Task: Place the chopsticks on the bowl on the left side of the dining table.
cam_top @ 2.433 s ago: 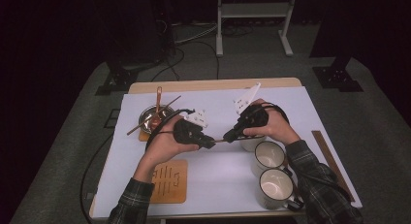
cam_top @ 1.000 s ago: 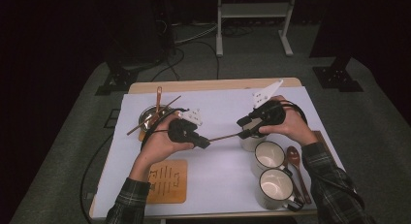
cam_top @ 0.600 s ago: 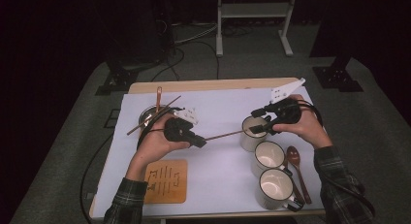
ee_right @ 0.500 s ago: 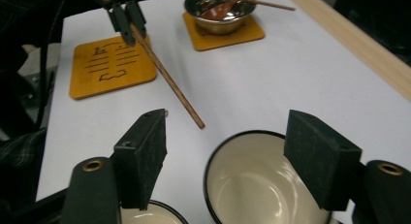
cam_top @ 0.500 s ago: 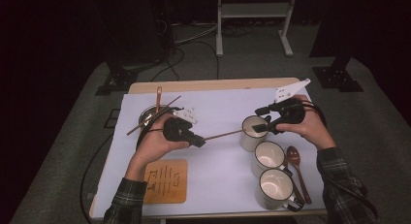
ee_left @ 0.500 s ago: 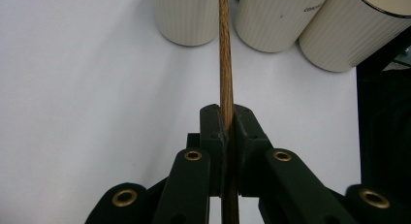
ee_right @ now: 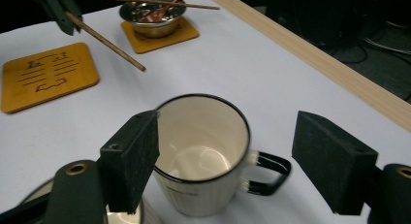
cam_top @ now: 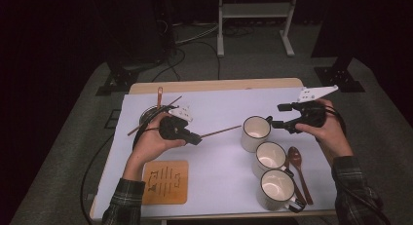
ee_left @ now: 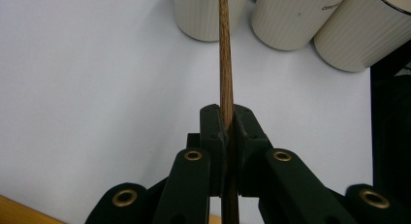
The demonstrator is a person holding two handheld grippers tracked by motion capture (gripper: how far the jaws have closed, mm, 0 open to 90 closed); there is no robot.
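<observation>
Chopstick (cam_top: 220, 132) sits pinched in the left tongs (cam_top: 195, 137), held low over the white desk (cam_top: 219, 103), its free tip pointing right toward the far mug (cam_top: 255, 133). The right tongs (cam_top: 278, 116) have just been opening and now stand spread just beyond that mug, nothing between them. One spoon (cam_top: 298, 171) already lies right of the three mugs; the chopstick is not yet placed, and more sticks wait in the metal bowl (ee_right: 151, 14).
</observation>
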